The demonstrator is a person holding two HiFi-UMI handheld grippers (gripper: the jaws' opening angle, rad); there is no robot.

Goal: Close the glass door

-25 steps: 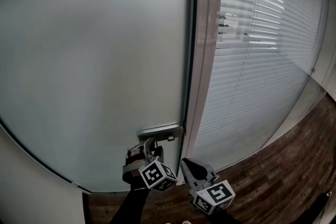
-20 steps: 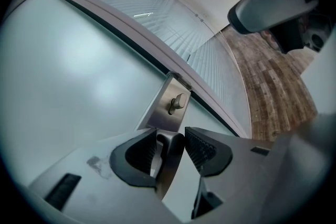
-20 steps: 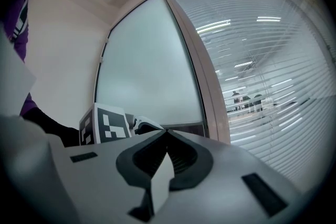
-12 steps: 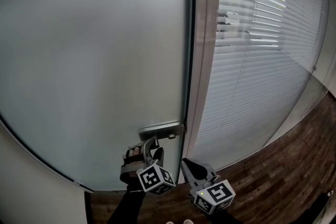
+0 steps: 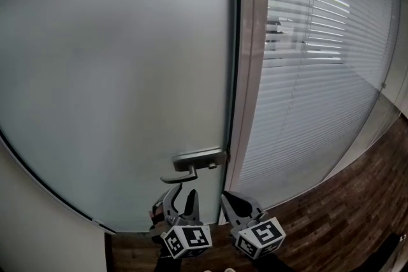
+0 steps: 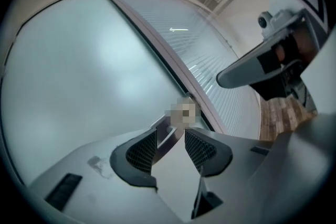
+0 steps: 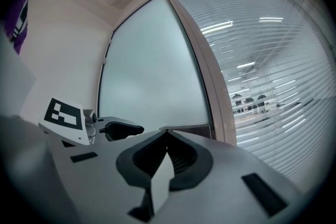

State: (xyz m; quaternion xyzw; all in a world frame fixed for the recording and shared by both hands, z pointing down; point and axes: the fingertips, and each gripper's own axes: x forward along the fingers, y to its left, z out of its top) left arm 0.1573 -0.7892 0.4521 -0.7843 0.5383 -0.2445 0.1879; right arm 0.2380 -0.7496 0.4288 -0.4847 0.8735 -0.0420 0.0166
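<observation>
The frosted glass door [image 5: 115, 73] fills the head view, and its right edge lies along the grey frame post [image 5: 250, 73]. Its metal lever handle [image 5: 180, 173] hangs under a lock plate [image 5: 199, 158] and is free. My left gripper [image 5: 182, 191] is open just below the lever and apart from it. In the left gripper view the handle [image 6: 167, 136] shows beyond the gap of the left gripper [image 6: 170, 140]. My right gripper [image 5: 225, 198] sits to the right of the left one, shut on nothing, and the tips of the right gripper [image 7: 167, 135] meet.
Right of the frame post stands a glass wall with white blinds [image 5: 312, 73]. Dark wood flooring [image 5: 344, 220] runs along its foot. A pale wall [image 5: 38, 239] borders the door at the lower left.
My left gripper, which was up at the lever handle with its jaws around it, has drawn back and down, off the handle. The right gripper has stayed put.
</observation>
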